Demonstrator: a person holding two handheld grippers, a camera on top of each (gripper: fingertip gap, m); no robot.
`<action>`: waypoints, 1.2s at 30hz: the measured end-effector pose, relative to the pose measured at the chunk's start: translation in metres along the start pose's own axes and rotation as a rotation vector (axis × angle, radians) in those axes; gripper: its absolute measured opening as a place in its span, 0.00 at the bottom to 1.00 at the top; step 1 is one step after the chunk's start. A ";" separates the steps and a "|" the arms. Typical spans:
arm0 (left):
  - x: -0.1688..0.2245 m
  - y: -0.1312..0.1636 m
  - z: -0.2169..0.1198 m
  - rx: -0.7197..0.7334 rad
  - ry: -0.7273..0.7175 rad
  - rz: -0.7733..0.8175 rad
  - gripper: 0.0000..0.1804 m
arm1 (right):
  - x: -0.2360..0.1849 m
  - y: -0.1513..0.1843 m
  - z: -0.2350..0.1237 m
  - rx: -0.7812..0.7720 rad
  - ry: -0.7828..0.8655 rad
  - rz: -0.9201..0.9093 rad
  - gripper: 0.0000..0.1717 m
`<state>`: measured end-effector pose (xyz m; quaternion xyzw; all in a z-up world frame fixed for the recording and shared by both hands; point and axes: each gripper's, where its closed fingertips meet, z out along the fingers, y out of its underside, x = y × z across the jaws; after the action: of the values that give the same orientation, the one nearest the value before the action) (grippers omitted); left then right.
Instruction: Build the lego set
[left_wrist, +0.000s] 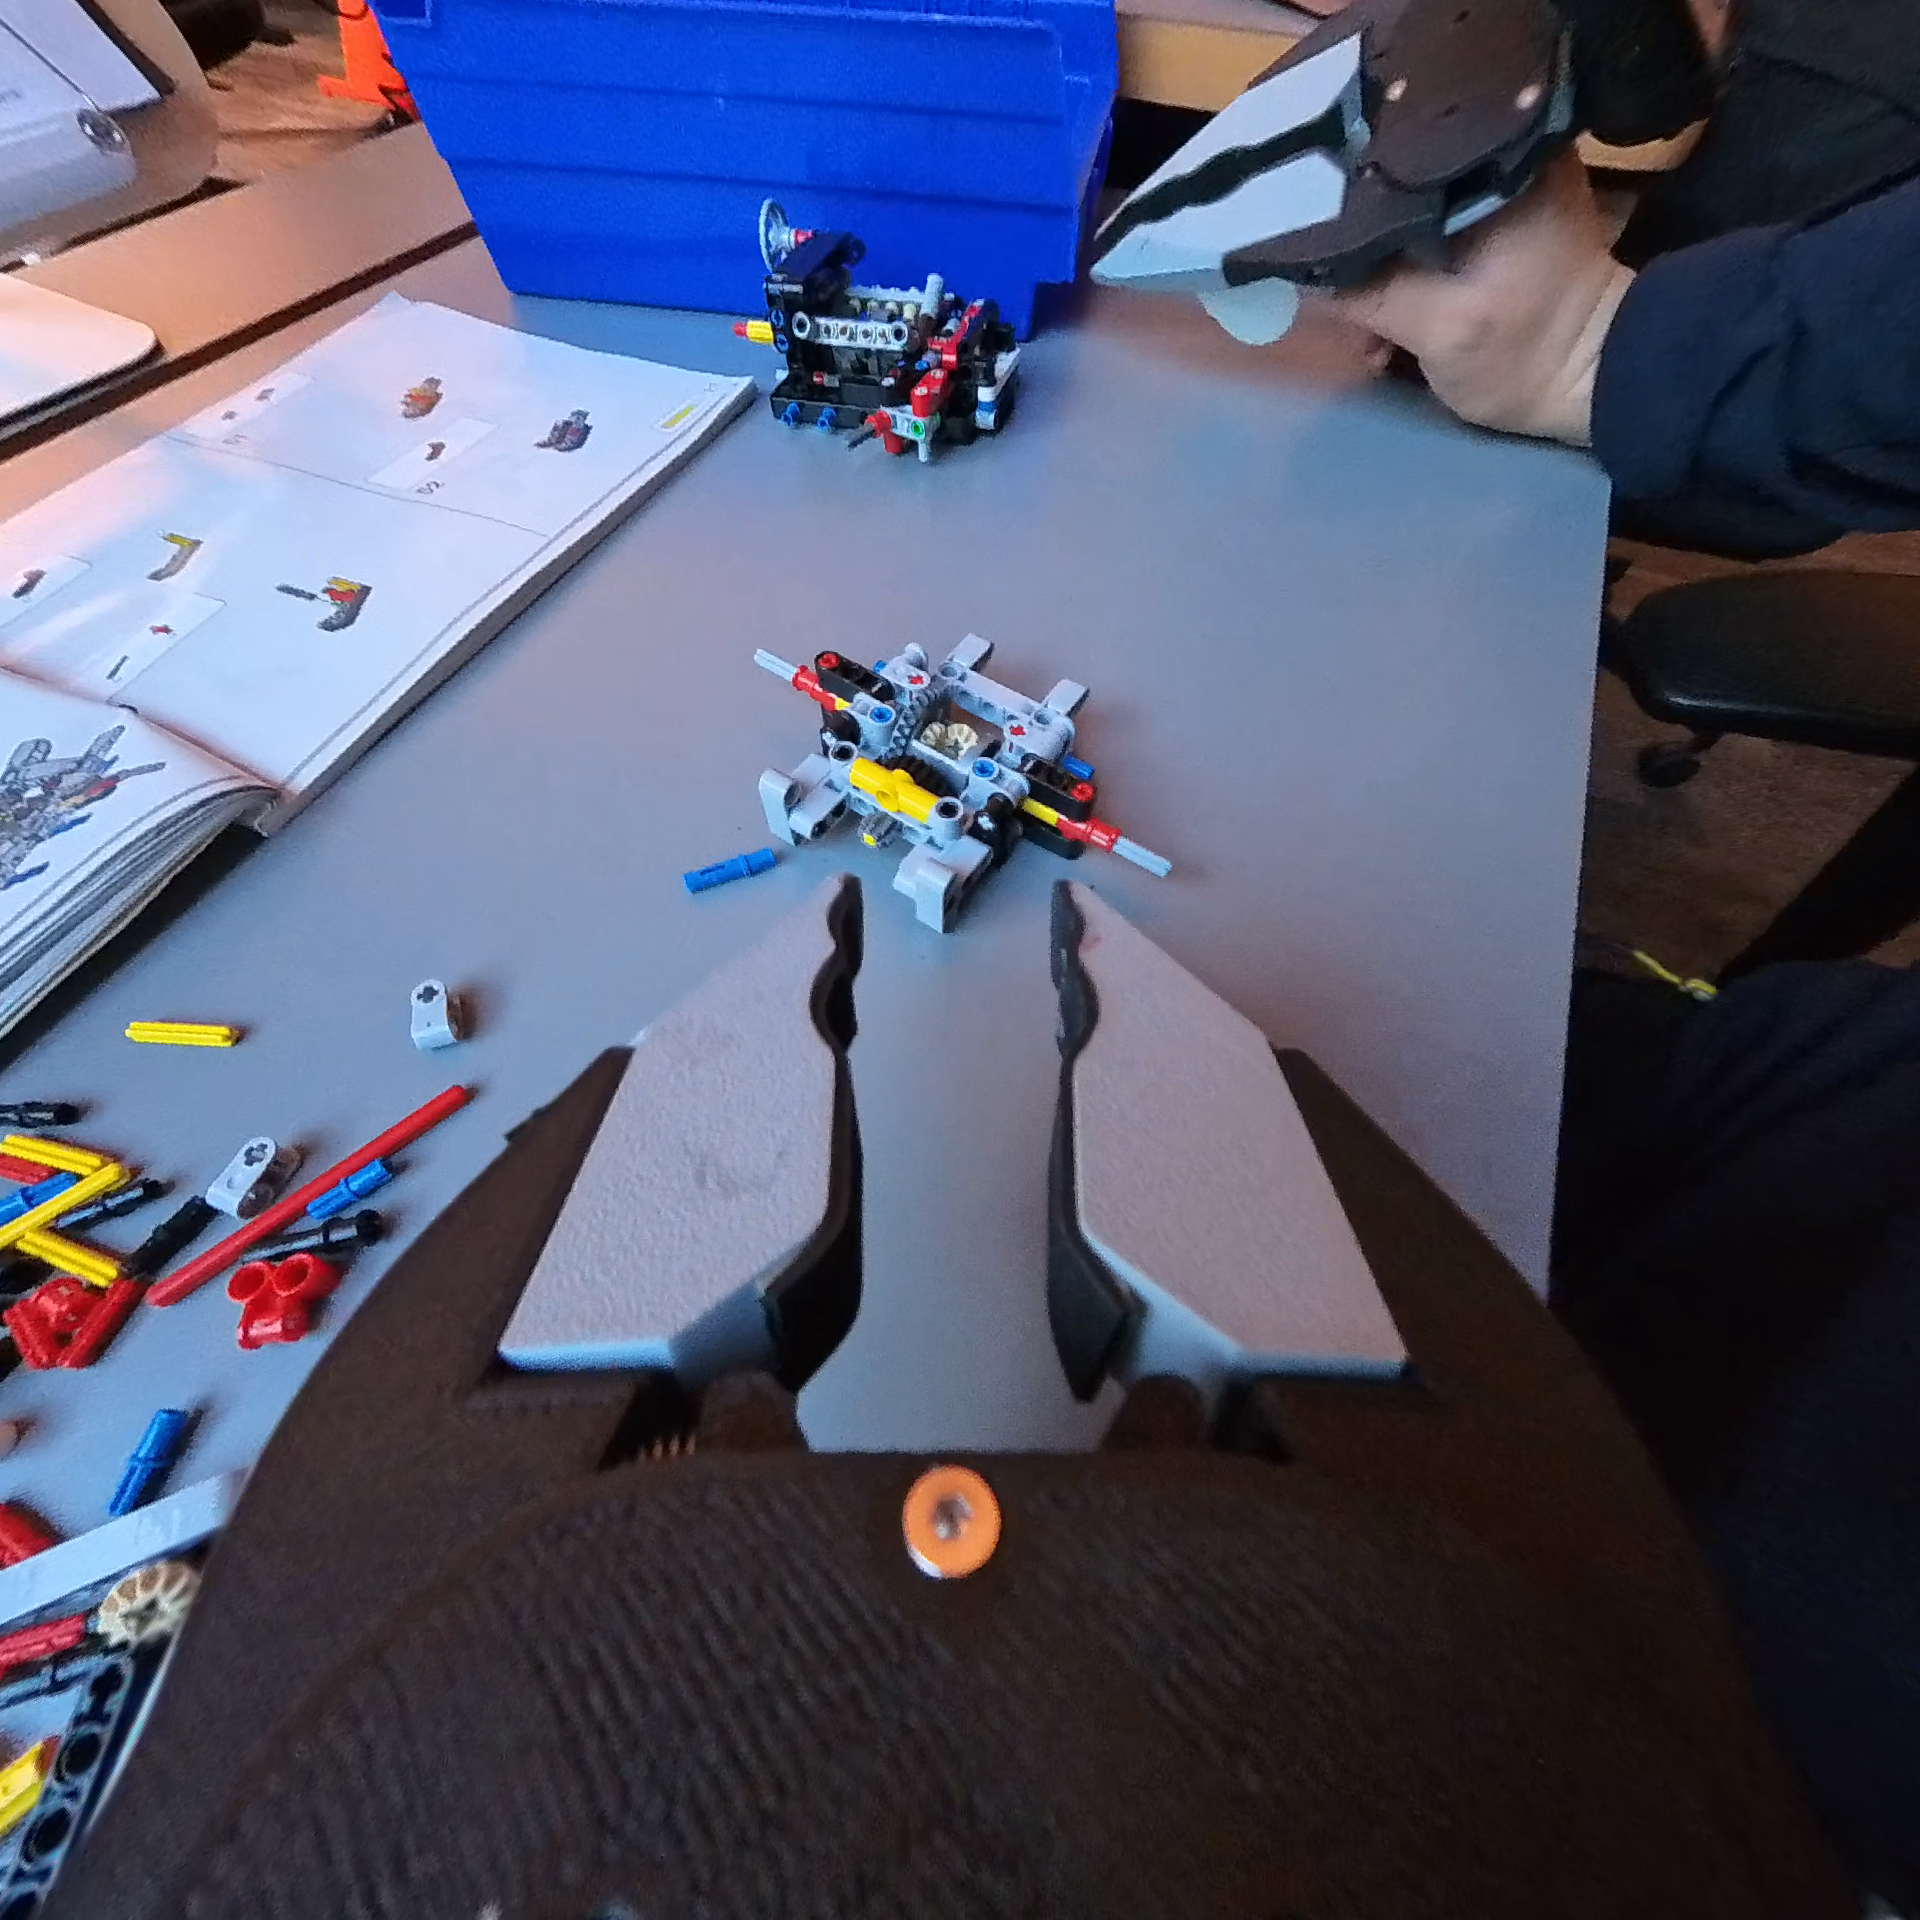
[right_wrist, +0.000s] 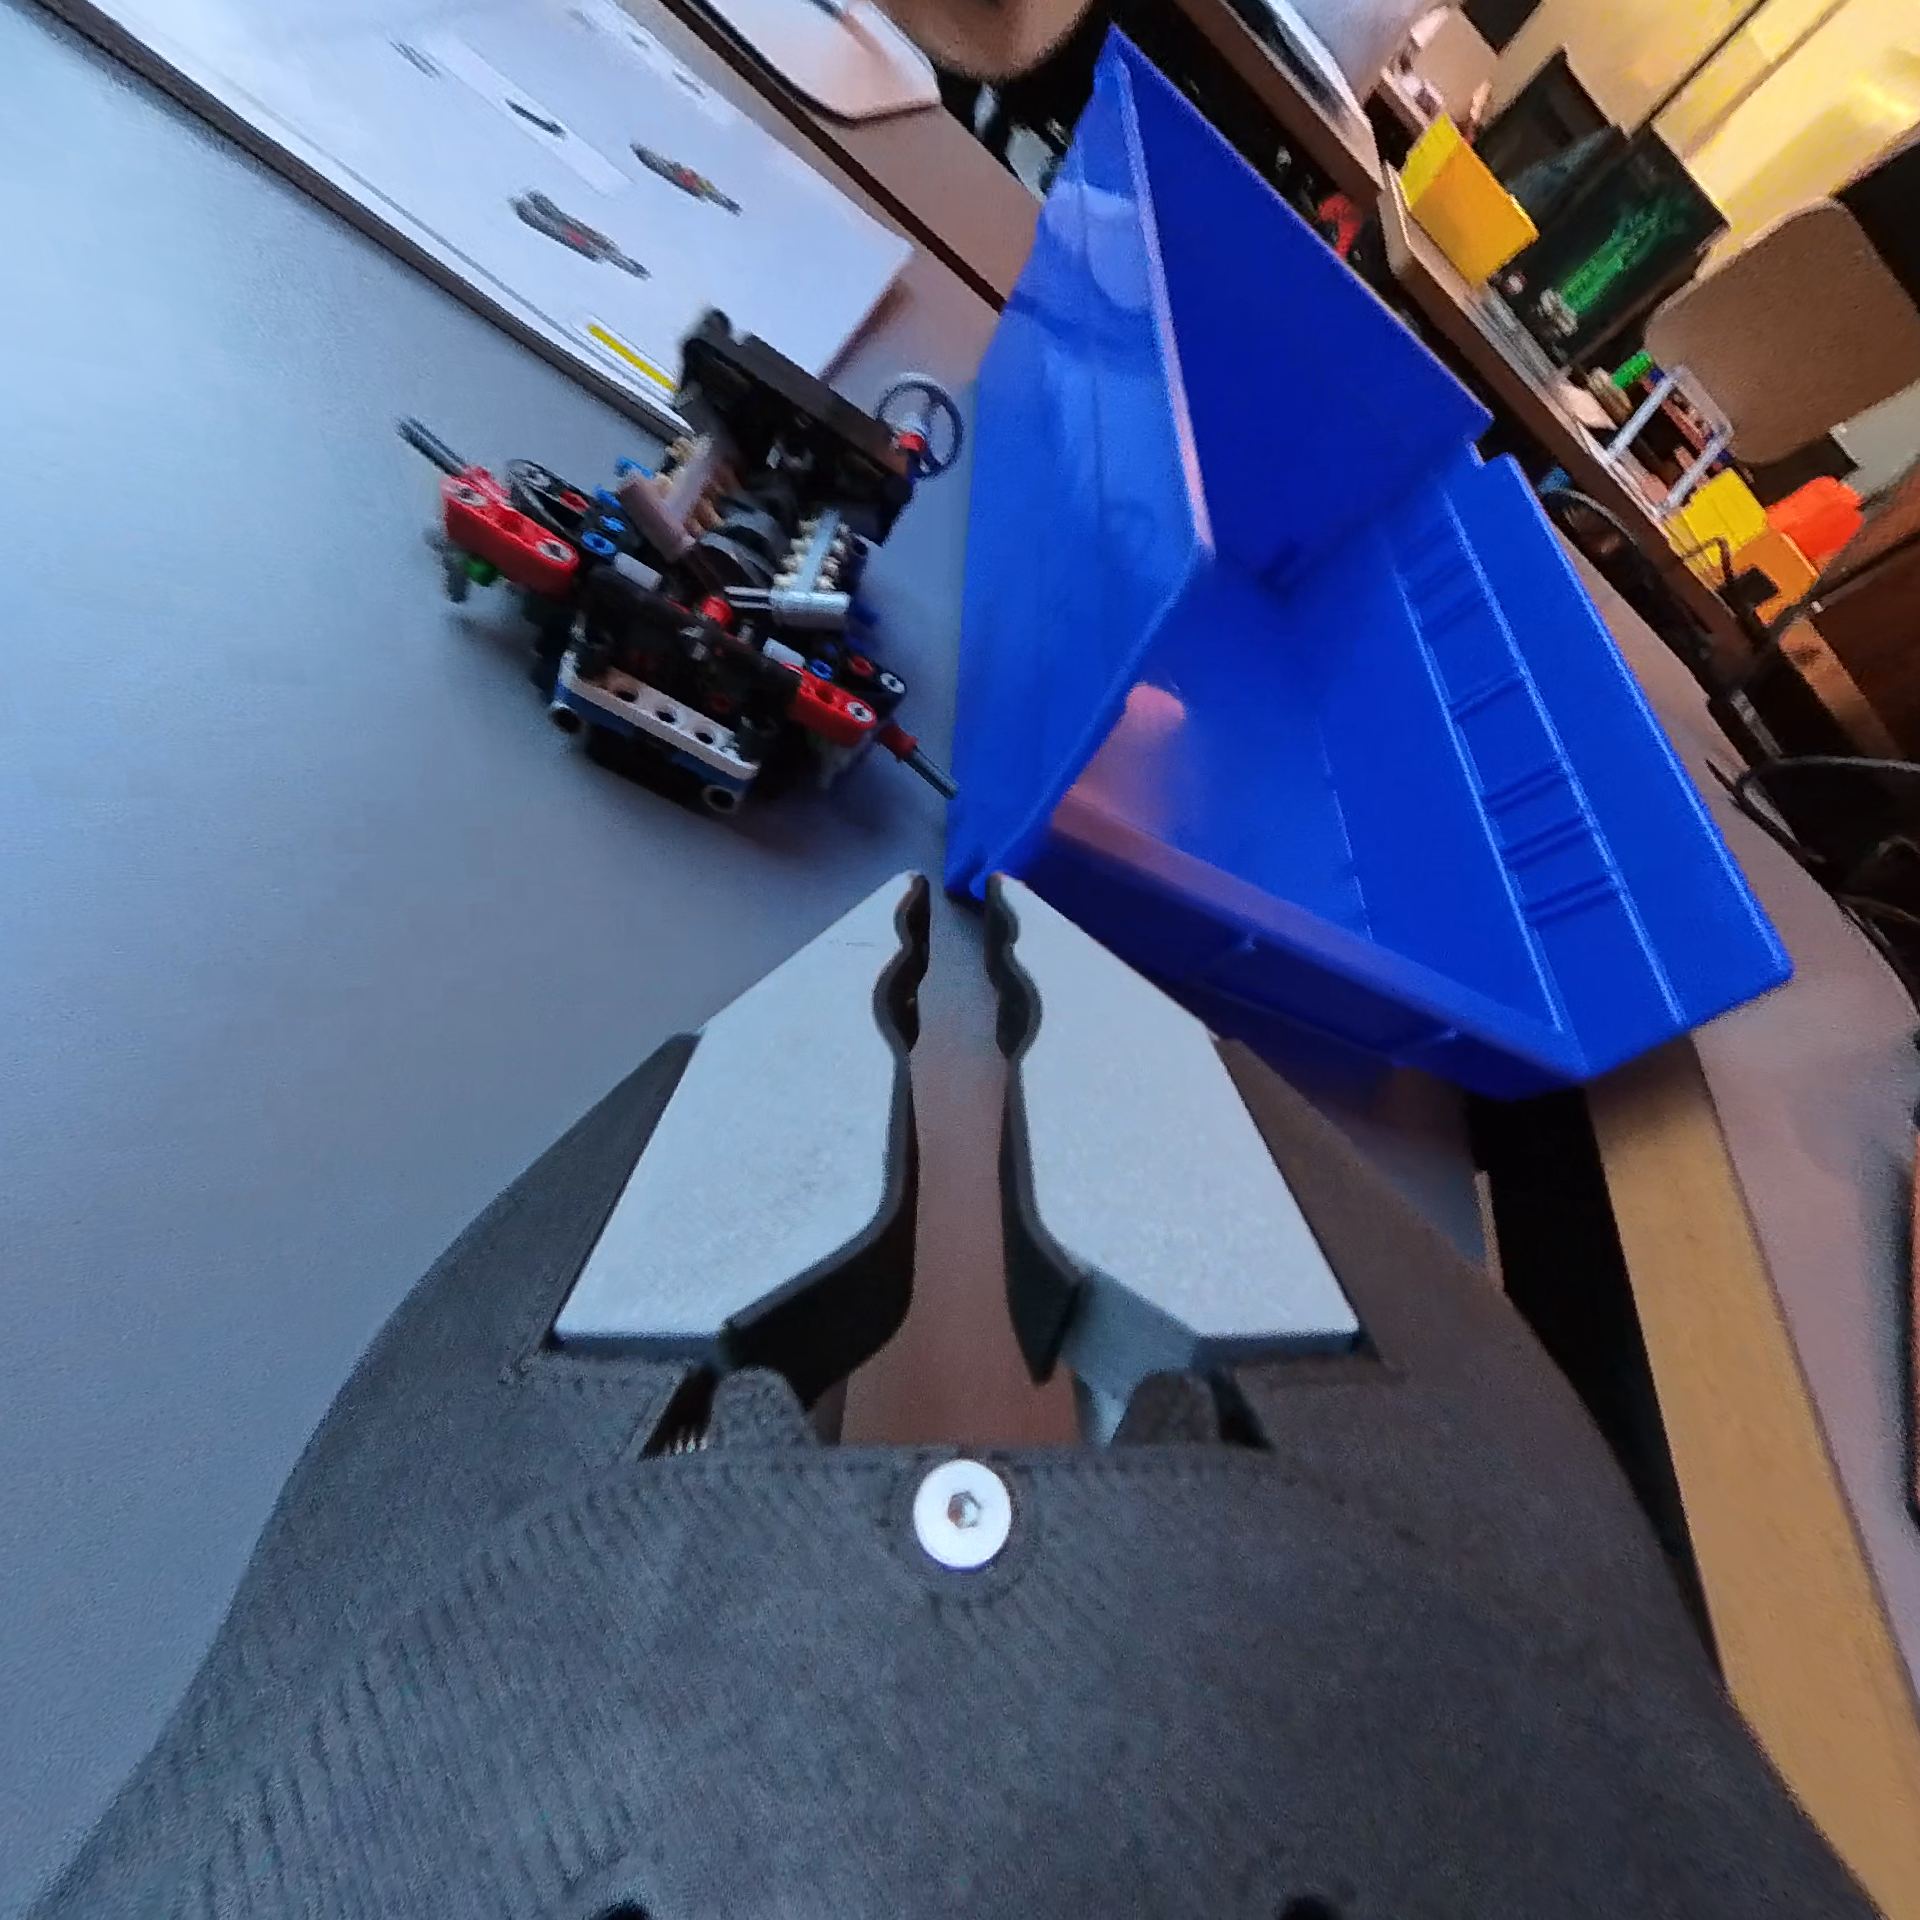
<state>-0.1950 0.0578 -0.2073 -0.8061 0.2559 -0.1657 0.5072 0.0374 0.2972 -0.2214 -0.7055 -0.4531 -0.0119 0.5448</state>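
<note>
Grey brick assembly (left_wrist: 925, 774) lies just ahead of left hand-held gripper (left_wrist: 956, 899) — untouched.

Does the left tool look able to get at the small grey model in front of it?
Probably yes: the left tool is open and empty, the grey model lies just ahead of its tips, with only bare table between.

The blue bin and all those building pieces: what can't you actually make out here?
- Blue bin: part of its floor sits behind its near wall in the right wrist view; the left wrist view crops its top.
- Loose parts: cut off by the left edge, left wrist view.
- Dark model: blurred, right wrist view.
- Open booklet: drawings too small.
- Grey model: underside hidden.
</note>
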 end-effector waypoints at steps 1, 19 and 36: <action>0.000 -0.001 0.000 0.007 -0.004 0.008 0.19 | -0.004 -0.003 -0.001 0.018 -0.020 -0.007 0.04; -0.005 -0.004 0.005 -0.013 -0.208 0.266 0.18 | -0.045 -0.029 -0.031 0.210 -0.320 0.013 0.11; 0.035 -0.001 0.002 -0.003 -0.181 0.217 0.12 | -0.073 -0.083 -0.045 0.367 -0.458 0.275 0.12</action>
<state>-0.1655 0.0392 -0.2067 -0.7862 0.2948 -0.0361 0.5419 -0.0380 0.2156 -0.1777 -0.6345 -0.4587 0.3029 0.5434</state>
